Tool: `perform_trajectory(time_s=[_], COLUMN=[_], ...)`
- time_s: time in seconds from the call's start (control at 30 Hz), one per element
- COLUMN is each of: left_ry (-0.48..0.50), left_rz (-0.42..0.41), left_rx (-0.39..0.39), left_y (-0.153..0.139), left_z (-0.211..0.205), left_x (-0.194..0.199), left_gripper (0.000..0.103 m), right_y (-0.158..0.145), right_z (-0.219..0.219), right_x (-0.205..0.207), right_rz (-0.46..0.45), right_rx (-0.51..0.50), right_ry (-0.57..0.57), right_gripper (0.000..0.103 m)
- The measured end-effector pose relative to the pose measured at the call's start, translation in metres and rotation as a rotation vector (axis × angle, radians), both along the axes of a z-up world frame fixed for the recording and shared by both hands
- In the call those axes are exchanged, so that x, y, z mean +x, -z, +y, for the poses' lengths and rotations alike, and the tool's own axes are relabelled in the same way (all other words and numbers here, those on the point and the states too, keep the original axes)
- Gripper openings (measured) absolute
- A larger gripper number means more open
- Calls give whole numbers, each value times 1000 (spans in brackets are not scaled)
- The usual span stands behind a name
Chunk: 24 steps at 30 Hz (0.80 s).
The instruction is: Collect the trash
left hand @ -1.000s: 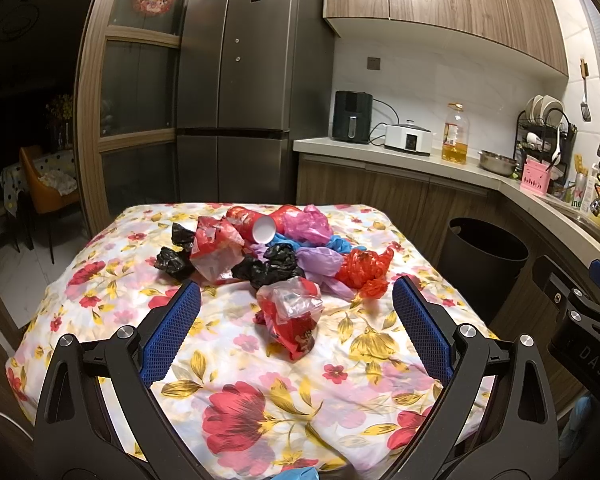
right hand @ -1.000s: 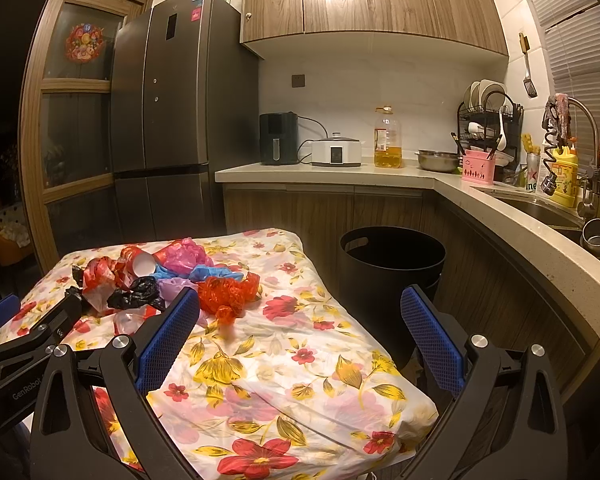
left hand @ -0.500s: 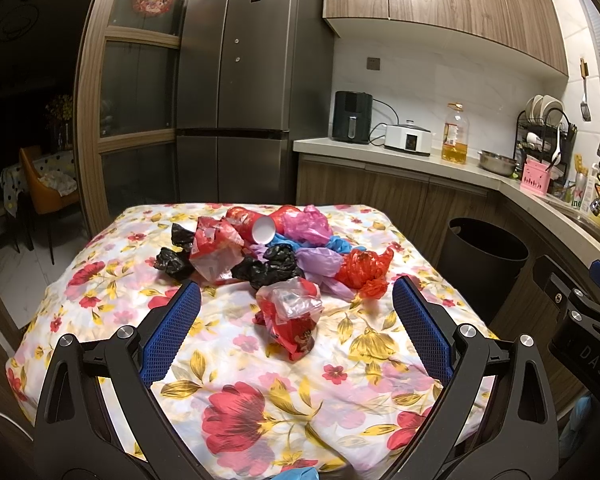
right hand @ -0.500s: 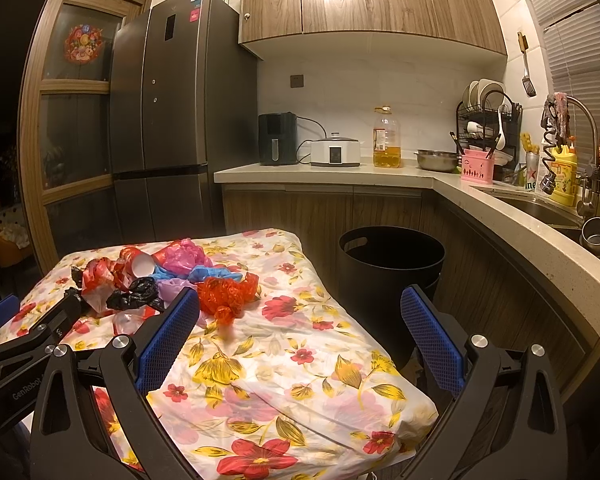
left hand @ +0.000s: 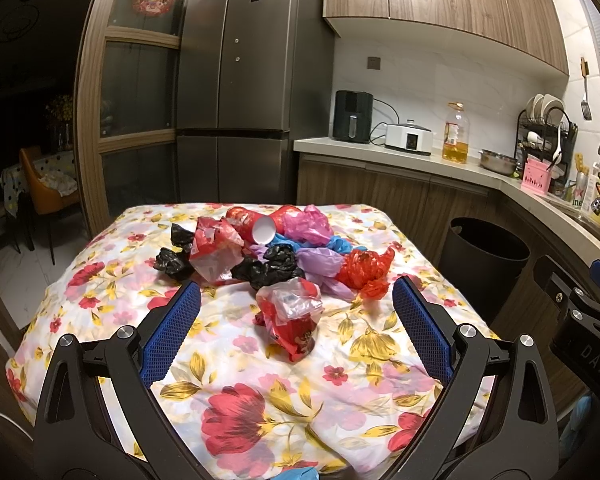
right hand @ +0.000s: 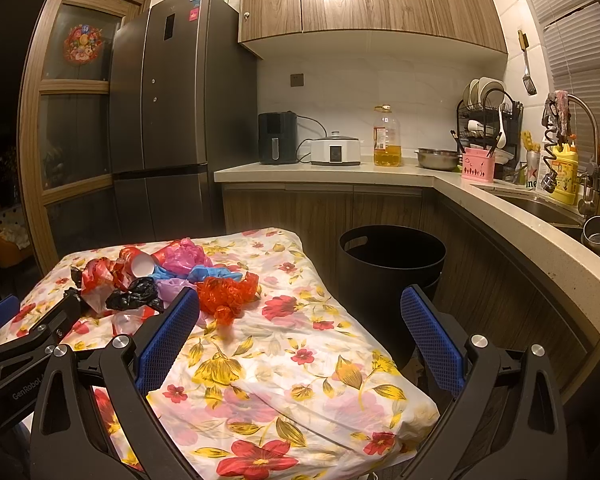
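Observation:
A pile of crumpled plastic bags in red, black, pink, purple and blue lies on the flower-print tablecloth, with a paper cup on its side among them. A red-and-clear wrapper lies alone in front of the pile, between and just beyond my left gripper's fingertips. My left gripper is open and holds nothing. The right wrist view has the same pile at its left. My right gripper is open over the table's right part, empty. A black trash bin stands on the floor right of the table.
The bin sits between the table and the wooden base cabinets. A countertop behind carries an air fryer, cooker, oil bottle and dish rack; a sink is at right. A tall fridge stands behind the table.

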State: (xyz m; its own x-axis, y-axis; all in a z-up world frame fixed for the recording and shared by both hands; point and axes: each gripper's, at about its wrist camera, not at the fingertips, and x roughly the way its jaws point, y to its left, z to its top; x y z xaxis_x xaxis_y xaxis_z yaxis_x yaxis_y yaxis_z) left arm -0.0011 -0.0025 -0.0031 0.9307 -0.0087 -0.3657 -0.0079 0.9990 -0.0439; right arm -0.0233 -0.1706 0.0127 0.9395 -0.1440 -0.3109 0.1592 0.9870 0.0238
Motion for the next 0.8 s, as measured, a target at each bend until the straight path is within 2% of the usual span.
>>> perform_trajectory(time_s=[0.43,0.8], left_ry=[-7,-21], left_rz=[-1,-9], left_rx=[1,-17], left_y=[3,24], left_z=[0,12], left_x=[2,22], left_gripper=[95,95], right_y=[-1,20], right_z=[-3,-5], right_x=[4,29], right_rz=[7,36], right_rx=[11,34], right_ry=[1,-13], right_gripper=[98,98])
